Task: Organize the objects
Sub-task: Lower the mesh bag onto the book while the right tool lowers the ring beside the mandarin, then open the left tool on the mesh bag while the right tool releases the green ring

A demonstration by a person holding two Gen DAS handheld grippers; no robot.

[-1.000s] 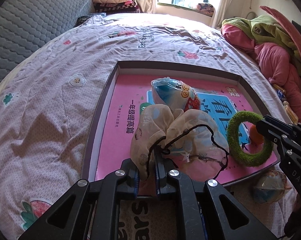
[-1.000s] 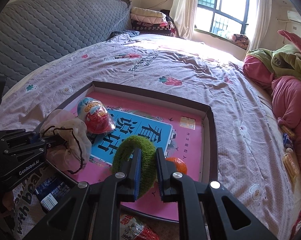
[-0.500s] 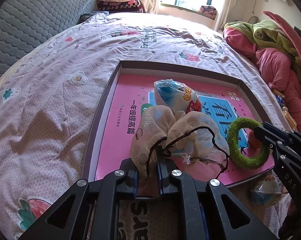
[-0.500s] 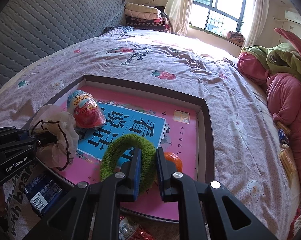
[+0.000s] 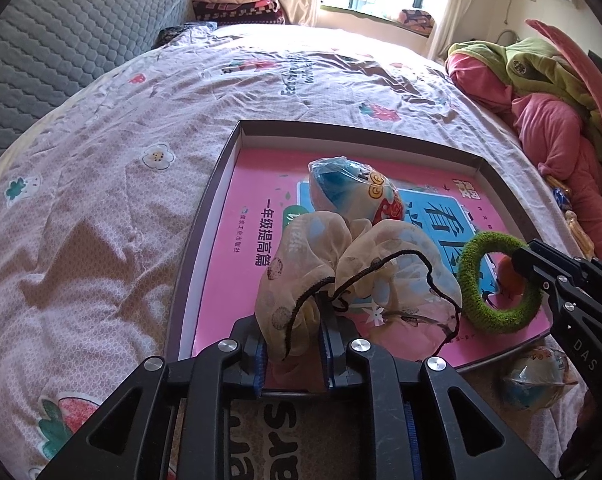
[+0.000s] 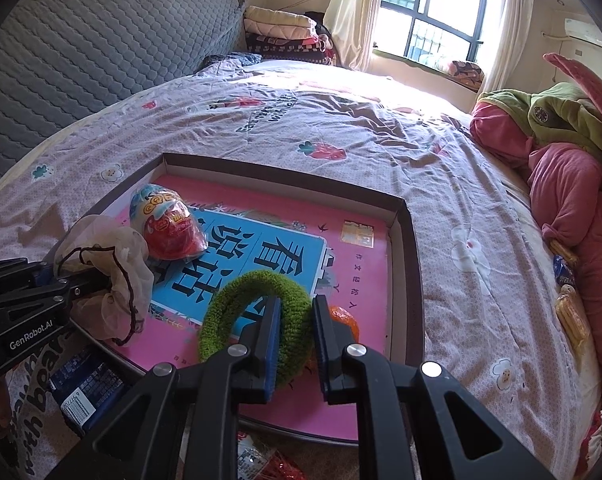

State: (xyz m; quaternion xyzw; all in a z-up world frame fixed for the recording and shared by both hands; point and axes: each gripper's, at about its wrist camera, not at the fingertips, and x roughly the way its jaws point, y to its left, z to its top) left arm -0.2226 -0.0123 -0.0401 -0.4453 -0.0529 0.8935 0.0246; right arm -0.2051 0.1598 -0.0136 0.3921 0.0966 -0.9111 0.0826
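A shallow dark-rimmed box (image 5: 217, 200) with a pink book inside lies on the bed; it also shows in the right wrist view (image 6: 405, 240). My left gripper (image 5: 293, 344) is shut on a sheer cream drawstring pouch (image 5: 365, 264), held over the box's near edge. My right gripper (image 6: 295, 320) is shut on a green fuzzy ring (image 6: 245, 300), also seen in the left wrist view (image 5: 497, 280), low over the book. A wrapped toy egg (image 5: 353, 192) lies in the box. A small orange thing (image 6: 343, 318) lies just behind the ring.
A second wrapped egg (image 5: 537, 376) and a blue packet (image 6: 85, 388) lie outside the box's near edge. A red wrapper (image 6: 269, 460) lies below it. Pink and green clothes (image 6: 561, 152) pile at the right. A grey headboard (image 6: 81, 52) stands at the left.
Both grippers have lowered slightly over the box. The green ring has tipped from upright to nearly flat on the book. The pouch stays gripped.
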